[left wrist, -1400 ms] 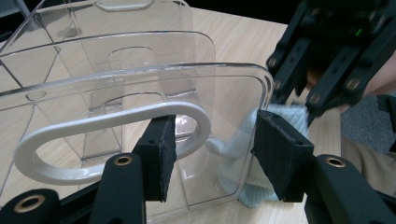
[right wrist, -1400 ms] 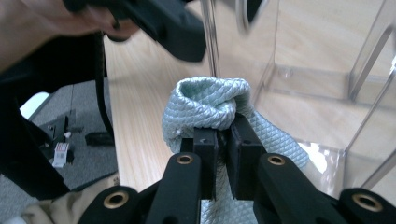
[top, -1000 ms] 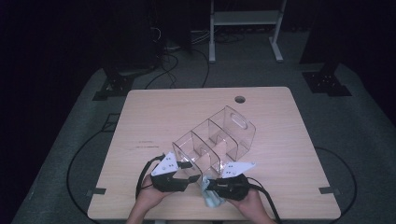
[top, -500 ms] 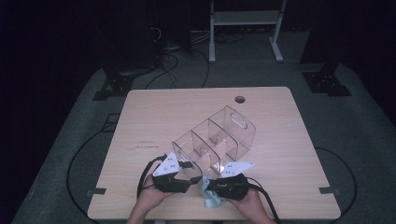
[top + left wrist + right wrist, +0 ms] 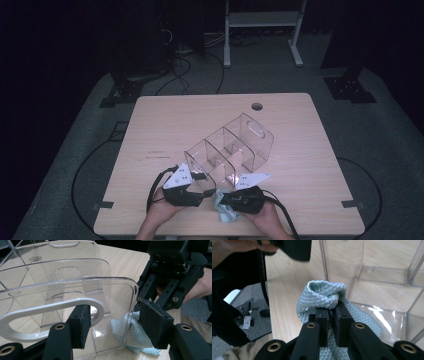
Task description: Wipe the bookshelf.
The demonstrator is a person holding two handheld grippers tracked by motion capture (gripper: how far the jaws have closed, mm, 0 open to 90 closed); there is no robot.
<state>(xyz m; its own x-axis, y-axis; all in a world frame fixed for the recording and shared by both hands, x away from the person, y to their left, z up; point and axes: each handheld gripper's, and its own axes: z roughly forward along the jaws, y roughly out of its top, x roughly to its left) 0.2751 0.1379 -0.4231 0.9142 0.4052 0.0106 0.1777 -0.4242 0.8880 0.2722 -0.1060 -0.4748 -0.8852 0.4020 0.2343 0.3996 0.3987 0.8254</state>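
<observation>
A clear plastic organizer [image 5: 235, 150] with several compartments stands slantwise on the wooden table [image 5: 165, 125]. My left gripper [image 5: 201, 178] is at its near end. In the left gripper view its jaws [image 5: 115, 317] straddle the end wall with the handle slot [image 5: 62, 290], one pad inside, one outside. They have just been opening and neither pad presses on the wall. My right gripper [image 5: 223, 201] lies next to it near the front edge. It is shut on a bunched pale blue cloth [image 5: 322, 293] that rests against the organizer's [image 5: 387, 272] outer wall, also seen as the cloth [image 5: 136, 342].
The table's front edge runs just under both hands. A round cable hole [image 5: 257, 106] sits near the far edge. Beyond the table stand a white frame [image 5: 260, 20] and dark stand feet [image 5: 350, 87], with cables on the grey floor.
</observation>
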